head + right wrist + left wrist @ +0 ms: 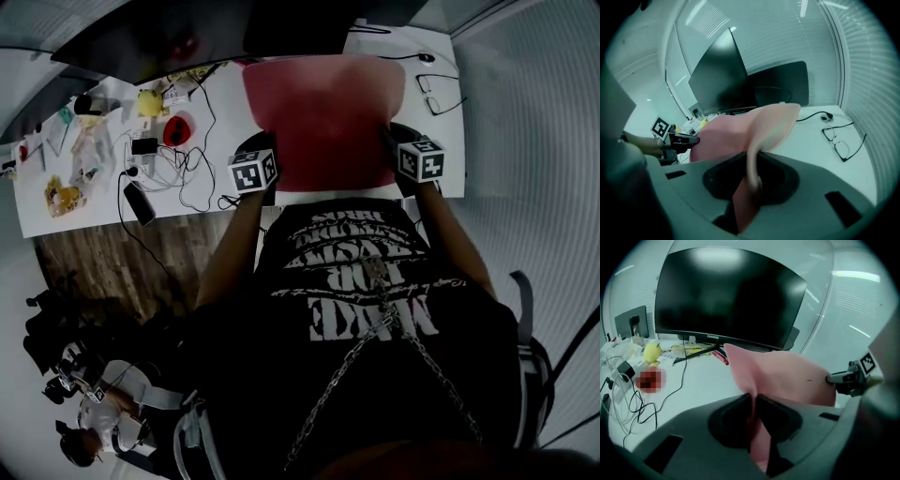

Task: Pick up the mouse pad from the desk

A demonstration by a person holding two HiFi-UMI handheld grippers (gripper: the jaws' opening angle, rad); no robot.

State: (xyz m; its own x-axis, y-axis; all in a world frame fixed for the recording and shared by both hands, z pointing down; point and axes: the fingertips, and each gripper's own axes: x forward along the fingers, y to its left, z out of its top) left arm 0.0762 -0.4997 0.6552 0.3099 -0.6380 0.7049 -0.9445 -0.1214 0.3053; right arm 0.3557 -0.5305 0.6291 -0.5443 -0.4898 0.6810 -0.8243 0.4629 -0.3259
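the white desk (230,108) spans the upper part of the head view. a wide dark monitor (731,296) stands at its far side, screen blank.

the red mouse pad (323,117) is stretched between the two grippers, in front of the monitor and over the right half of the desk. its left and right edges are pinched and the sheet bows between them. the far edge curls upward in both gripper views. whether any part touches the desk cannot be told.

the left gripper (753,403) is clamped on the left edge of the pad; the sheet is squeezed thin between its jaws. the right gripper (753,164) is clamped on the right edge in the same way, with the pad folding up out of its jaws.

a tangle of cables (178,164) lies on the left half of the desk. a pair of glasses (841,140) lies on the right end, clear of the pad. a black phone (139,202) lies near the front left edge. a small yellow toy (150,101) sits further back on the left.
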